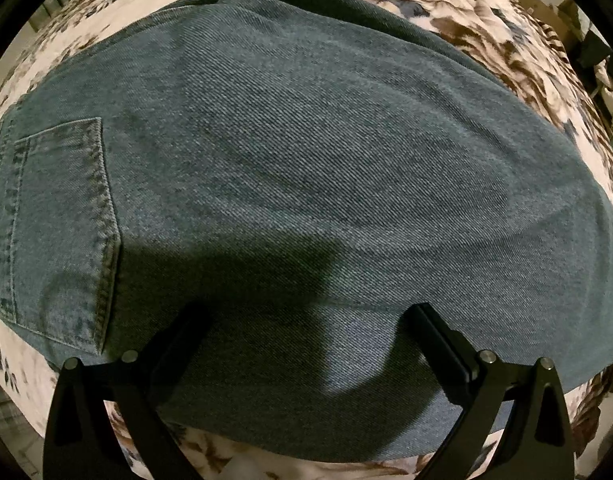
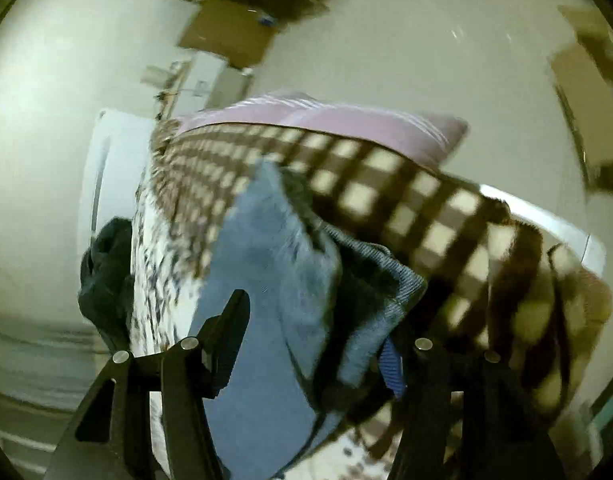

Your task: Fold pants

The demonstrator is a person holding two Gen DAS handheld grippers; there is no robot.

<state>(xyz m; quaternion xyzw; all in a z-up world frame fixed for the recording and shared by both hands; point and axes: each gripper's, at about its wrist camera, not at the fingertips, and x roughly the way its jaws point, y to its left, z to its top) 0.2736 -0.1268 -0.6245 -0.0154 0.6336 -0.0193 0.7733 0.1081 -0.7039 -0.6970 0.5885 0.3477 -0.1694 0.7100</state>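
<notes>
Pants (image 1: 306, 184) spread flat on the bed (image 1: 486, 32), pocket (image 1: 62, 232) at left; thick twill denim, heavy, limp, not slippery, likely best pinched at a hem or edge. Left hand-held gripper (image 1: 306, 320) jaws apart, hovering over the near denim. Right hand-held gripper (image 2: 326, 328) apparently clamped on a lifted hem, blurred; cannot tell for sure.

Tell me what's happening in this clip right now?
A person with a handheld gripper in each hand is folding denim pants on a floral bedspread. The left gripper hangs open over the flat denim, near a back pocket, gripping nothing. The right gripper has bunched denim between its fingers, though blur hides whether it is clamped. A checked blanket and pink pillow lie beyond.
</notes>
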